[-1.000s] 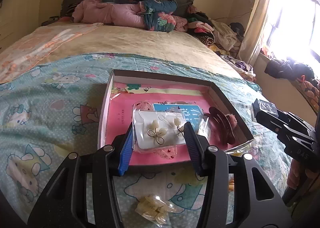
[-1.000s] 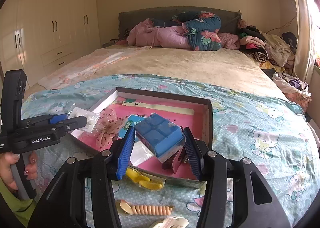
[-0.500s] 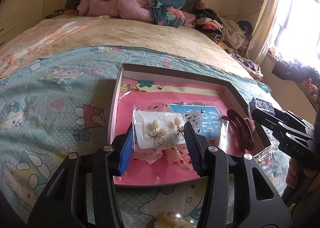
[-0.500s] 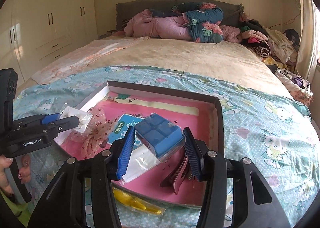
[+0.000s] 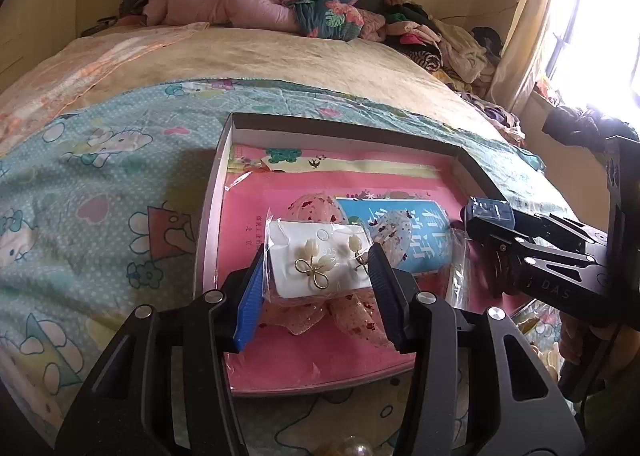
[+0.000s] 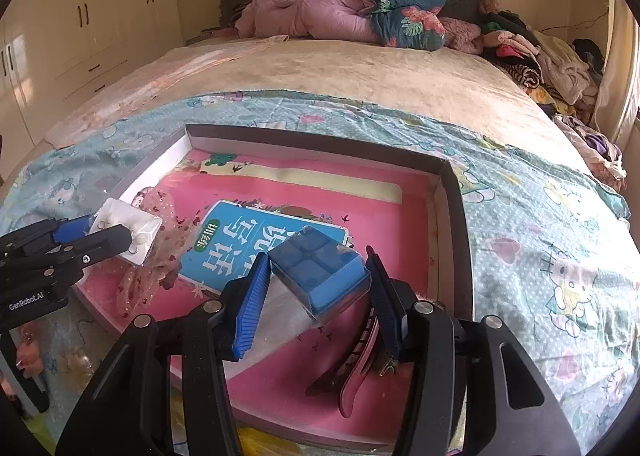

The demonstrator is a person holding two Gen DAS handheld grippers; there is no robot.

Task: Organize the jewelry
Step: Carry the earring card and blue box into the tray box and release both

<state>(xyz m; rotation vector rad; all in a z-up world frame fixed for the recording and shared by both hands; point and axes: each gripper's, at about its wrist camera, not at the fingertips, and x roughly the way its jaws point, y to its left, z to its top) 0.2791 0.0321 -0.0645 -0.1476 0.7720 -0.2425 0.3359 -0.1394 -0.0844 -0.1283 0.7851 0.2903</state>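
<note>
On a bed spread with a cartoon-cat blanket (image 5: 100,192), a shallow tray (image 5: 218,192) with white walls and a glossy pink printed floor is being filled, and the sorting looks to be somewhere in the middle. At the tray's left side the left gripper (image 5: 318,284) holds its ribbed blue pads clamped on an earring card (image 5: 316,256): a white card in a crinkled clear sleeve, carrying pearly bud-shaped earrings with looped gold wire, poised over the tray and not yet set down. Beneath it lies a sheer pink bow (image 5: 340,316) speckled with red flecks, limp and gauzy. Beside that rests a flat blue booklet (image 6: 256,244) with white printed characters. To its right the right gripper (image 6: 316,288) is closed on a small blue box (image 6: 320,276), squared and matte with a cross-shaped seam on its lid, wrapped in clear film and hanging above the pink floor. Under it lies a dark maroon claw hair clip (image 6: 356,368), toothed and curved, already in the tray. Outside the near rim, a pearl bead (image 5: 362,448) and a yellow item (image 6: 264,440), barely visible, apparently await their turn.
</note>
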